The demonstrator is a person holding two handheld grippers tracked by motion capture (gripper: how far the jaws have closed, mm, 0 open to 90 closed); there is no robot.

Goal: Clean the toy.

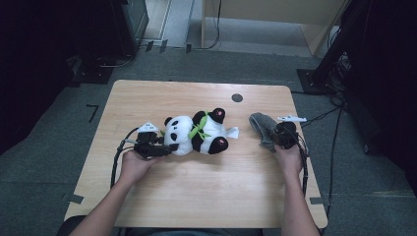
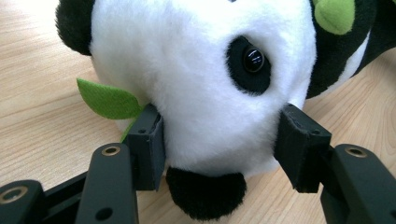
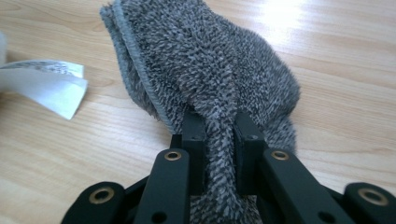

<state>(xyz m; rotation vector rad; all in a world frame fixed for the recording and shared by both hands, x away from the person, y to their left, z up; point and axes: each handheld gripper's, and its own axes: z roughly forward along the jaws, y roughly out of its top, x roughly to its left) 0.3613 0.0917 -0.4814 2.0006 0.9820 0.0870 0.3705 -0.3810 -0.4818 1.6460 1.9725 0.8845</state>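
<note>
The person's left hand (image 1: pixel 132 164) is resting low on the counter (image 1: pixel 196 196), forearm coming in at a slant from the bottom edge, and is holding the left tool (image 1: pixel 164 147) level, pointing to the right at the toy panda (image 1: pixel 196 132). In the left gripper view the left tool (image 2: pixel 219 140) is clasping the panda's white head (image 2: pixel 205 84): both pads are pressing into the plush, one beside a green leaf (image 2: pixel 107 99) and one below the black eye patch, so the jaws are standing partly apart, closed on the head. The panda is lying on its side near the middle of the counter, head toward the left tool, black legs pointing right, a white tag (image 1: pixel 232 132) sticking out at its far end.

The right hand (image 1: pixel 289 158) is sitting to the right, forearm rising almost straight up from the bottom edge, with the right tool (image 1: pixel 278 135) pointing away from the person. It is pinching a grey cloth (image 1: pixel 263 129). In the right gripper view the jaws of the right tool (image 3: pixel 219 135) are squeezing a narrow fold of the fluffy cloth (image 3: pixel 205 70), while the rest of the cloth is bunching up beyond the pads above the wood. The cloth is lying just right of the panda, apart from it, with the white tag (image 3: pixel 46 84) showing at its left.
</note>
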